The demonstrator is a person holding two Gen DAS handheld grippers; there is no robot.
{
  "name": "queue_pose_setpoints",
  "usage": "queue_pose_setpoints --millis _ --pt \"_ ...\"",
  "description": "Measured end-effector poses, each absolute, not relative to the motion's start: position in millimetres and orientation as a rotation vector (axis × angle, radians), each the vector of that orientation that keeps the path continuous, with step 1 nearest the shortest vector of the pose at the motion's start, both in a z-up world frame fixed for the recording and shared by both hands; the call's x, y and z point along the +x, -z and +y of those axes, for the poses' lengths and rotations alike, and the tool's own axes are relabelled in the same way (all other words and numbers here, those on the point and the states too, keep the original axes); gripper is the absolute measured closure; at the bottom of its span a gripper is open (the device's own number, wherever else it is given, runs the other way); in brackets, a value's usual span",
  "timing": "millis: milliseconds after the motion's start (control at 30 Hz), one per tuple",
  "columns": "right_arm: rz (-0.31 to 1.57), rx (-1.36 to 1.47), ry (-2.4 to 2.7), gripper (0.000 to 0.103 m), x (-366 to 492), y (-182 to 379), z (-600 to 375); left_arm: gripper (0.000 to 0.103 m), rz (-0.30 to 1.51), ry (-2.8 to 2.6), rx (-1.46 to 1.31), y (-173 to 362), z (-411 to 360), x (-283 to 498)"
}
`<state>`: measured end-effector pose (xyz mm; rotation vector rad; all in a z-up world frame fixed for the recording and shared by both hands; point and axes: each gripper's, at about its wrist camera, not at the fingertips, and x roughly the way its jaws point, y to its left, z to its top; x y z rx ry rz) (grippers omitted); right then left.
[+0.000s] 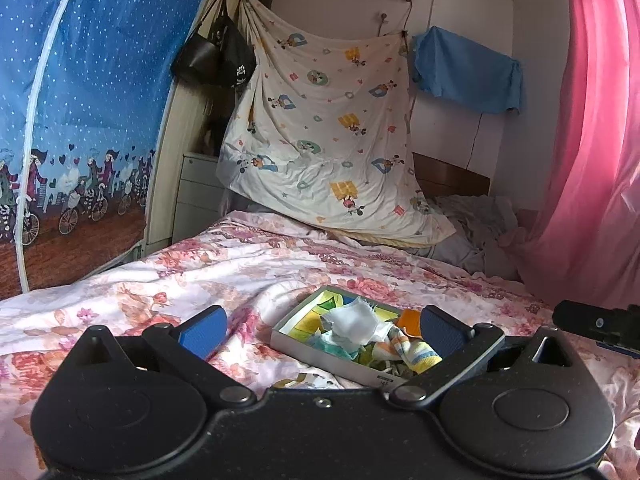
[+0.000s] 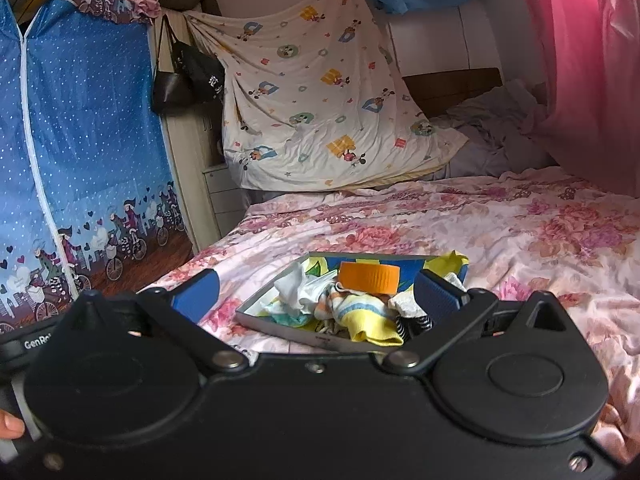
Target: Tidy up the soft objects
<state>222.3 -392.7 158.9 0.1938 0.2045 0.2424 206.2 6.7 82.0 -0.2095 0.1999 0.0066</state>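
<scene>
A shallow grey tray (image 1: 304, 350) (image 2: 256, 322) lies on the floral bedspread, filled with soft items. Among them are a crumpled white cloth (image 1: 354, 320) (image 2: 294, 290), a striped yellow-and-orange sock (image 1: 416, 354) (image 2: 370, 322) and an orange lid (image 2: 369, 277) (image 1: 408, 320). My left gripper (image 1: 320, 332) hovers open just before the tray, nothing between its blue pads (image 1: 204, 330). My right gripper (image 2: 316, 294) is open too, its fingers either side of the tray's near corner. The right gripper's body (image 1: 596, 326) shows at the left wrist view's right edge.
The floral bedspread (image 2: 500, 232) stretches far and right. A cartoon-print sheet (image 1: 328, 136) hangs over the headboard. A blue fabric wardrobe (image 2: 80, 120) stands left, with black bags (image 1: 216, 56) and a white drawer unit (image 1: 196, 196). Pink curtain (image 1: 592, 120) hangs right. A hand (image 2: 10, 426) holds the left gripper.
</scene>
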Motion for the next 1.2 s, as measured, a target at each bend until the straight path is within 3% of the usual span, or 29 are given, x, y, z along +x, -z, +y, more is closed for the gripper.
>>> queue_pose_setpoints --millis 1200 --pt "0.232 0.139 -0.263 0.001 176.6 -137.0 -395.0 0.001 0.208 -0.086 -0.134 -53.7 16.7 103.0"
